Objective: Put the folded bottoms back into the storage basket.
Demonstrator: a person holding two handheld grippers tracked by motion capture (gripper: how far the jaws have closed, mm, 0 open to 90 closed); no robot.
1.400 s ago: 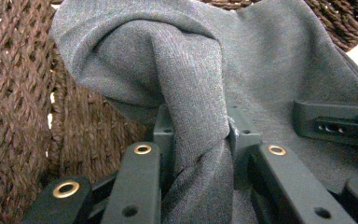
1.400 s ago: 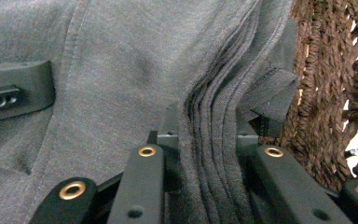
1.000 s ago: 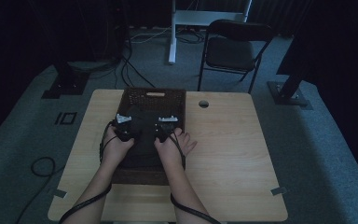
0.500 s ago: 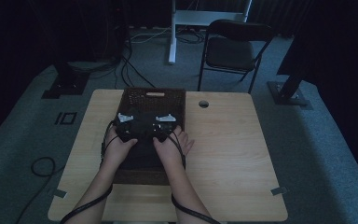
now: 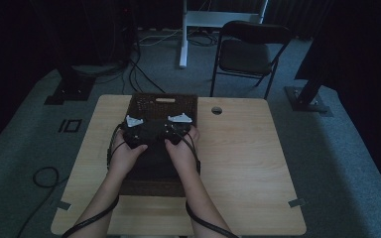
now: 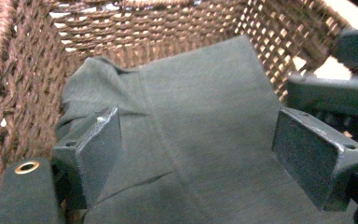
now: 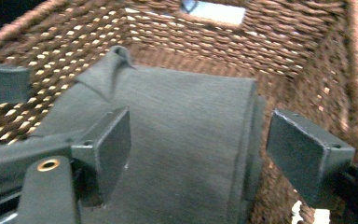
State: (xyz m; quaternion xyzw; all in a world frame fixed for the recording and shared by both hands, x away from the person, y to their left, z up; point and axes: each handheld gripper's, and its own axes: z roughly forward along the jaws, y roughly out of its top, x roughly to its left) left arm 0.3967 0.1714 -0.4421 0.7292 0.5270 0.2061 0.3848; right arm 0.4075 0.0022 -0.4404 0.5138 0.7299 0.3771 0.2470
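Observation:
A dark brown wicker basket [image 5: 163,97] stands on the wooden table [image 5: 248,163]. A folded dark grey garment [image 6: 205,84] lies inside it, its folded edge near the basket's wall [image 7: 279,37]. My left gripper [image 5: 135,126] and right gripper [image 5: 177,125] hover side by side over the basket, each in one of the person's hands. The left gripper [image 6: 198,116] is open; its jaws have just been opening, and the cloth lies loose below them. The right gripper [image 7: 200,121] is open too, its jaws likewise just opening above the garment [image 7: 177,98].
A black folding chair [image 5: 250,49] stands beyond the table's far edge, next to a white desk leg [image 5: 183,34]. The tabletop has a round cable hole [image 5: 217,110] right of the basket. Cables [image 5: 44,176] lie on the grey carpet at the left.
Both hands have lifted their grippers a little above the basket, so they sit slightly farther up in the high view. The basket has not moved.

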